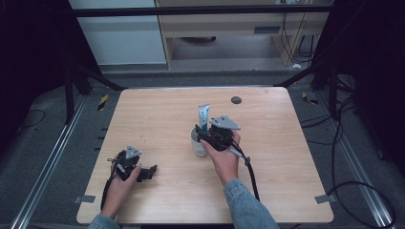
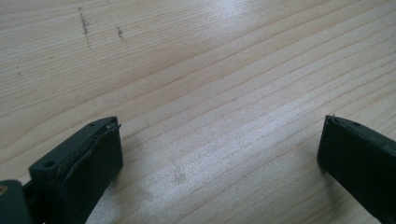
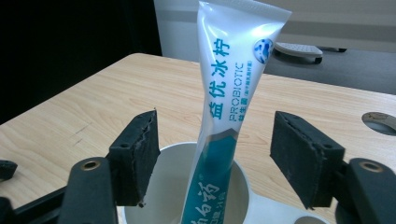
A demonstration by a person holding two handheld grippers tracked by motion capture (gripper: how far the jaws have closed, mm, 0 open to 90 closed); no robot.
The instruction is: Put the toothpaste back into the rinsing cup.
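A white and teal toothpaste tube [image 3: 223, 107] stands upright in a white cup [image 3: 168, 186], leaning slightly; the same tube [image 1: 204, 117] and cup [image 1: 197, 144] sit near the table's middle. My right gripper [image 3: 212, 154] is open, its jaws on either side of the tube without touching it, just above the cup's rim; in the high view this right gripper [image 1: 210, 135] hovers at the cup. My left gripper [image 1: 149, 172] rests low over the front left of the table, open; in its own view the left gripper [image 2: 219, 140] holds nothing, only bare wood between its jaws.
The wooden table [image 1: 157, 109] has a round dark grommet hole [image 1: 236, 100] near its far edge. Black frame struts and cables lie on the floor around the table. A cable trails from the right gripper toward the front edge.
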